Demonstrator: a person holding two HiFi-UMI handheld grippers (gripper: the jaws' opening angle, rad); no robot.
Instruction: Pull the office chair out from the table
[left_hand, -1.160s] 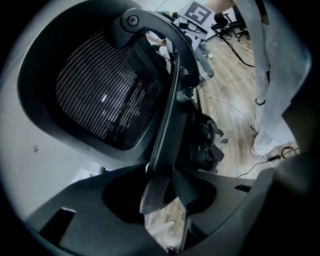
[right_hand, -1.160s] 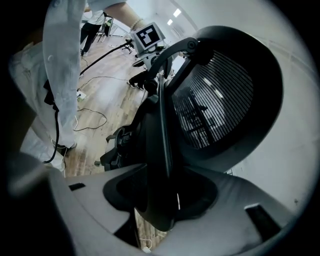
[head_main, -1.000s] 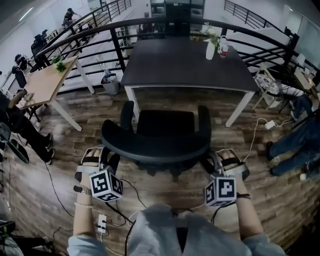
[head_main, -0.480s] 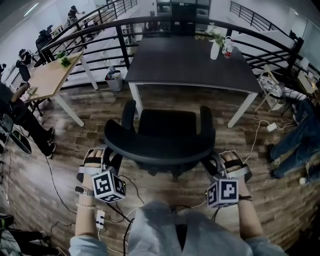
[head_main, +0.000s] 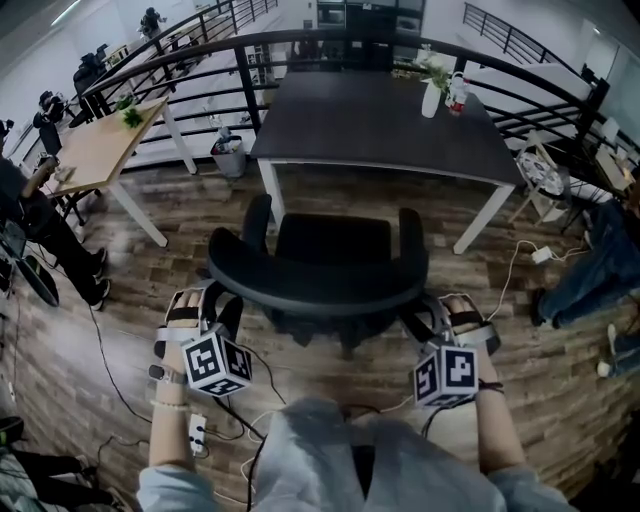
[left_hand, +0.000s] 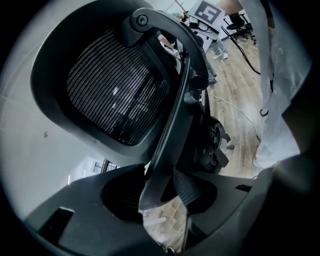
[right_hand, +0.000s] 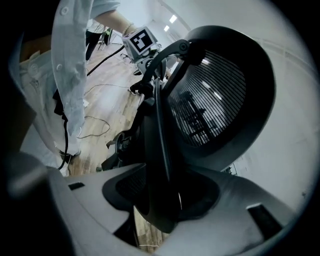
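Observation:
The black office chair (head_main: 320, 280) stands on the wood floor, clear of the dark table (head_main: 380, 125), with its curved backrest toward me. My left gripper (head_main: 215, 308) is at the backrest's left end. Its jaws have just been opening, with the backrest's frame edge (left_hand: 165, 150) between them and a slit of floor showing beside it. My right gripper (head_main: 425, 318) is at the right end, its jaws closed against the frame edge (right_hand: 160, 150). The mesh back (left_hand: 115, 90) (right_hand: 215, 95) fills both gripper views.
A white vase and a bottle (head_main: 440, 95) stand on the dark table. A light wooden table (head_main: 100, 150) is at the left, with people around it. Cables and a power strip (head_main: 197, 435) lie on the floor by my feet. A person's legs (head_main: 590, 280) are at the right. A railing (head_main: 240, 90) runs behind.
The left gripper's marker cube has rolled a little. The chair and both hands stay about where they were.

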